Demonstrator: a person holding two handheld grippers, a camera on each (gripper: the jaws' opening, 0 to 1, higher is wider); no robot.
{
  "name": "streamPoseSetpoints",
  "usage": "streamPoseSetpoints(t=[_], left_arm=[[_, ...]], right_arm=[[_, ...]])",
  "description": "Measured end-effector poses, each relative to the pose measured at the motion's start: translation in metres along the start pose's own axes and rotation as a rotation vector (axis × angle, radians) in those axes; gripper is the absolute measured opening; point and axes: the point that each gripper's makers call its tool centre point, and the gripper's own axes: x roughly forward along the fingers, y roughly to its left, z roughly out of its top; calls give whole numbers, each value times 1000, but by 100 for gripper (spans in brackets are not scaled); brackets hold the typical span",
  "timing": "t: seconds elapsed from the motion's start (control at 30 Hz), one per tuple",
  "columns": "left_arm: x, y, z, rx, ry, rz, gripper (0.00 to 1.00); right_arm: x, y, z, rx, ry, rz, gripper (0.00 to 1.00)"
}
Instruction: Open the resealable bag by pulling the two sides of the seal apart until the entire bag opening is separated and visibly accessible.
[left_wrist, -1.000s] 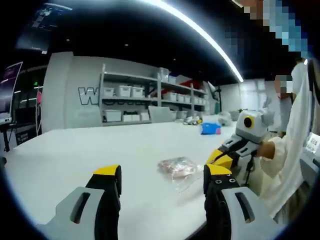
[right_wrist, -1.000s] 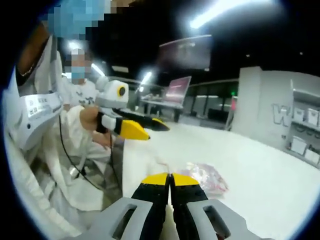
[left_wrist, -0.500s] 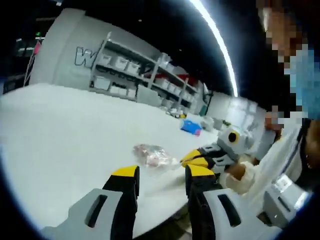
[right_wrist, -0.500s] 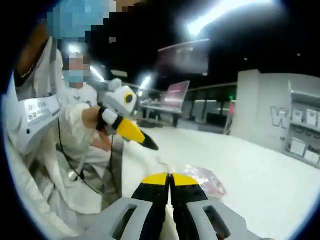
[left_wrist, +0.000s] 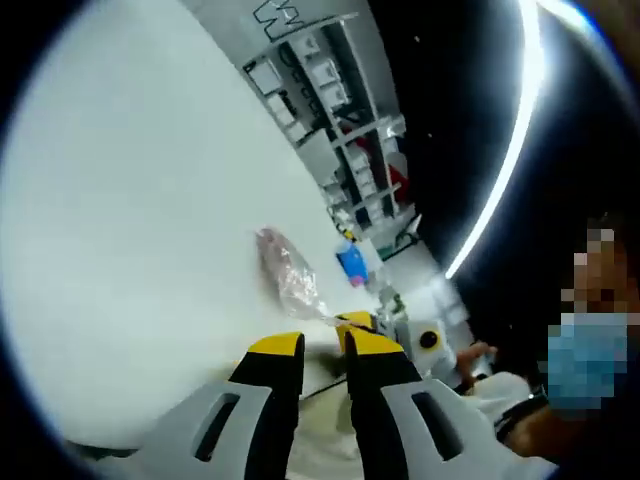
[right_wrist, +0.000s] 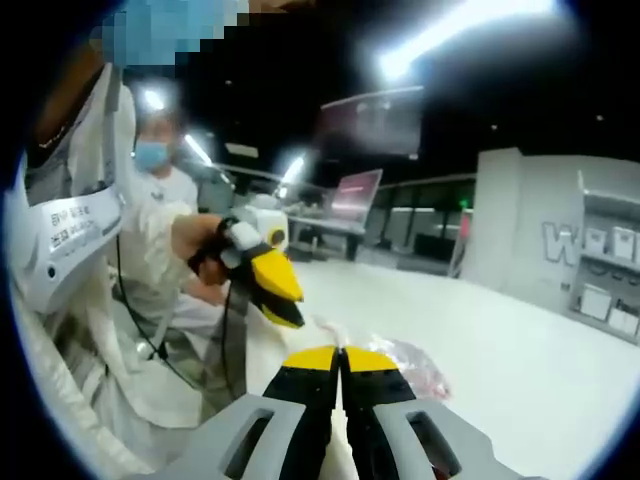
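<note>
The left gripper view is rolled hard, looking along the white table (left_wrist: 130, 200) toward far shelving (left_wrist: 320, 90). The right gripper view sits level and low at the table edge. Both 2 views share the resealable bag (left_wrist: 285, 272) (right_wrist: 412, 362) — near in each.

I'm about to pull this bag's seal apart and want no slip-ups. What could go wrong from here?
1. The bag lies near the table edge beside the person, so a tug might drag it off.
2. The right gripper is shut at the bag's near corner, but whether it pinches one seal side or both is unclear; both would keep it closed.
3. The left gripper, steeply rolled and slightly open, may miss the thin edge.
</note>
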Motion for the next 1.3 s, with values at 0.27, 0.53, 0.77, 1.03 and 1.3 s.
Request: streamPoseSetpoints(t=[0.27,0.53,0.77,1.03,1.3], left_arm=[[8,2,-3,-69,7,-5,11],[11,0,2,-112,-25,-27,11],[10,-11,7,-161,-56,-59,11],[12,-14,9,-185,-70,-58,4],[16,-22,15,-207,-106,-83,2]], right_arm=[[0,2,3,-4,-19,8,0],[-1,2,4,-5,-32,7,0],[-3,2,4,-5,-39,6,0],[-3,6,1,-29,-29,17,0],[-3,8,-1,-34,-24,25,0]])
